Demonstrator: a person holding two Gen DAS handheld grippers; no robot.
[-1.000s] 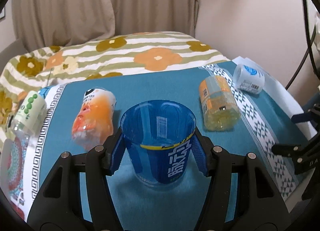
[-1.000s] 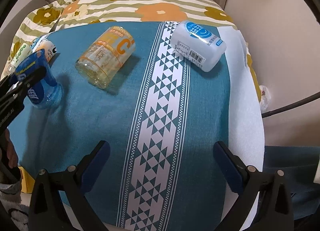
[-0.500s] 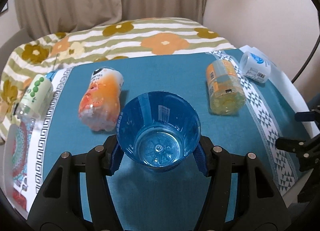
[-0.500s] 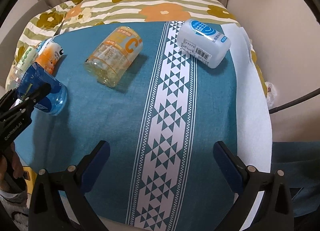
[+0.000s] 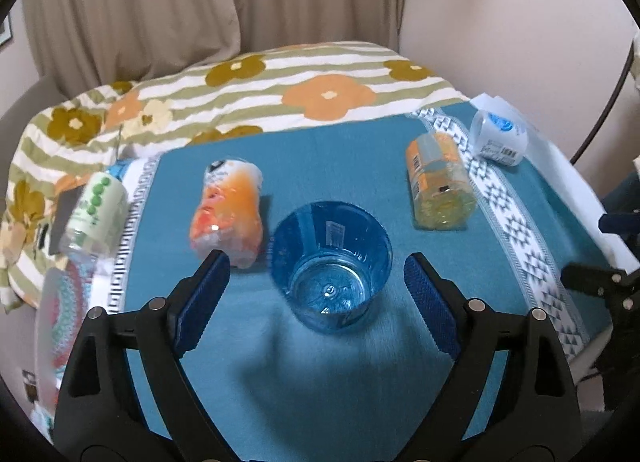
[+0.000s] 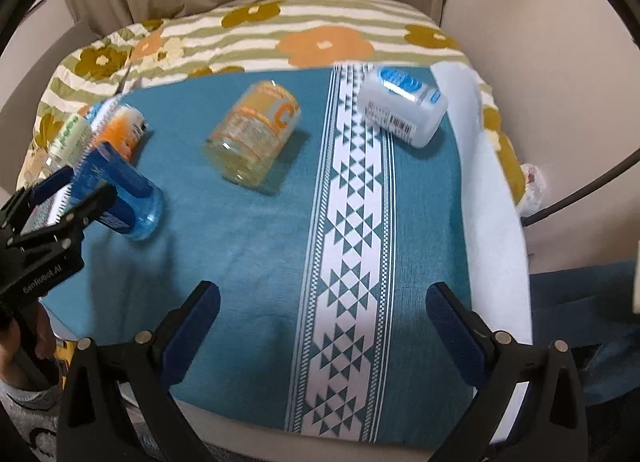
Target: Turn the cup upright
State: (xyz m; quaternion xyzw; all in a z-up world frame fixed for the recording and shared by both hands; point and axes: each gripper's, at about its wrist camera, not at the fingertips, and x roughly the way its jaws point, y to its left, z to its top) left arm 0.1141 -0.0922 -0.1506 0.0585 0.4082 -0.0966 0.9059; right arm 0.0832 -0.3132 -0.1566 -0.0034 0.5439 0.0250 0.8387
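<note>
A clear blue plastic cup stands upright on the teal cloth, its open mouth up. My left gripper is open, its blue pads on either side of the cup and apart from it. In the right wrist view the cup stands at the left, partly behind the left gripper's fingers. My right gripper is open and empty over the near part of the cloth.
An orange cup, a yellow-orange cup, a white and blue cup and a green-dotted cup lie on their sides. A flowered blanket lies behind. The right gripper shows at the right edge.
My left gripper has opened and let go of the blue cup, which now stands upright on the cloth. The gripper has drawn back a little. The right gripper stayed open.
</note>
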